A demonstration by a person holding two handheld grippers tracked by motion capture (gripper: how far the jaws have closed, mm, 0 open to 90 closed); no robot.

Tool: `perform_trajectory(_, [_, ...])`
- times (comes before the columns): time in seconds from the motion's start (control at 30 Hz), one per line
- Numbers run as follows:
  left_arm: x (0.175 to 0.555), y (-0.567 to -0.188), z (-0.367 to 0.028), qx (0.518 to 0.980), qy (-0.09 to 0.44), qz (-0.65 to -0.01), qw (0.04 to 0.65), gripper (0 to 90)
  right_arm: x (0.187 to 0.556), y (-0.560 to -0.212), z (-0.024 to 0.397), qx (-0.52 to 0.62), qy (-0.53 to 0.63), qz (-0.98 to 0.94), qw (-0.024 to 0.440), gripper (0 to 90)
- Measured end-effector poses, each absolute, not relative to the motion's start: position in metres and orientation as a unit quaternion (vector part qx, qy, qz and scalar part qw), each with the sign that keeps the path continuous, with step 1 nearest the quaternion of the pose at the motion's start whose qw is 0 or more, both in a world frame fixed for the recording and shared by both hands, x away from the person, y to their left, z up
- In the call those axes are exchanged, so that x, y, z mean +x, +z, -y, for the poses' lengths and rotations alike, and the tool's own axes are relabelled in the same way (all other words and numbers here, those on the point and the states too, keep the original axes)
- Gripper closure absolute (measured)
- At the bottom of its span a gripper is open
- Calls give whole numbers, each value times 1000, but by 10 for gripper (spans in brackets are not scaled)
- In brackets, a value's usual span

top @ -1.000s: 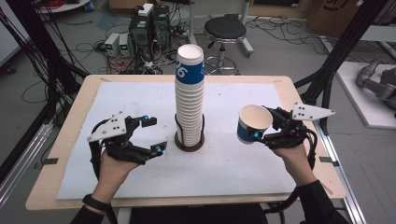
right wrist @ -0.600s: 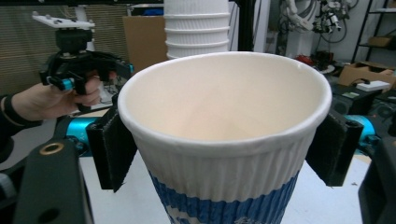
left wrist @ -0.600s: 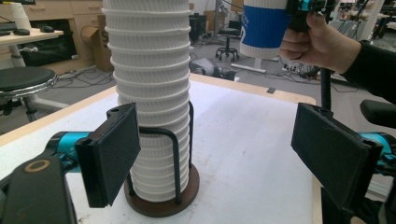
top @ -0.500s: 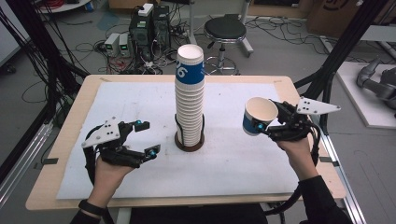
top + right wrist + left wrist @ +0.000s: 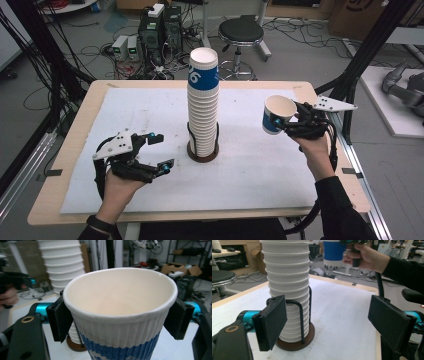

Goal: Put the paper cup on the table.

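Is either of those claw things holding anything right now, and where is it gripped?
The right gripper holds a paper cup, its jaws pressing opposite sides of the wall just under the rim. The left gripper stands open, holding nothing.

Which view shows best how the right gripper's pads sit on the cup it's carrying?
The right gripper view: the cup sits upright between both pads, just below its rim. The high view shows it small, with the right gripper behind it. The left gripper view catches its blue wall at the top edge.
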State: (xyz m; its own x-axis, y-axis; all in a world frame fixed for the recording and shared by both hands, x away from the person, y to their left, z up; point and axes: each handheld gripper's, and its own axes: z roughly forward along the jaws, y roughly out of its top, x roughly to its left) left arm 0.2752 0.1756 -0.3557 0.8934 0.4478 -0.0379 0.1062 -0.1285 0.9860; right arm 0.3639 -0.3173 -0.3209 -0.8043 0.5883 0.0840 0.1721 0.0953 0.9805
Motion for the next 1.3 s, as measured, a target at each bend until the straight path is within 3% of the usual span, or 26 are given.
perform_trajectory(1.3, [277,-365,-173,742,127,-195,629,156,419,-398,316,412,570,-675,224,217])
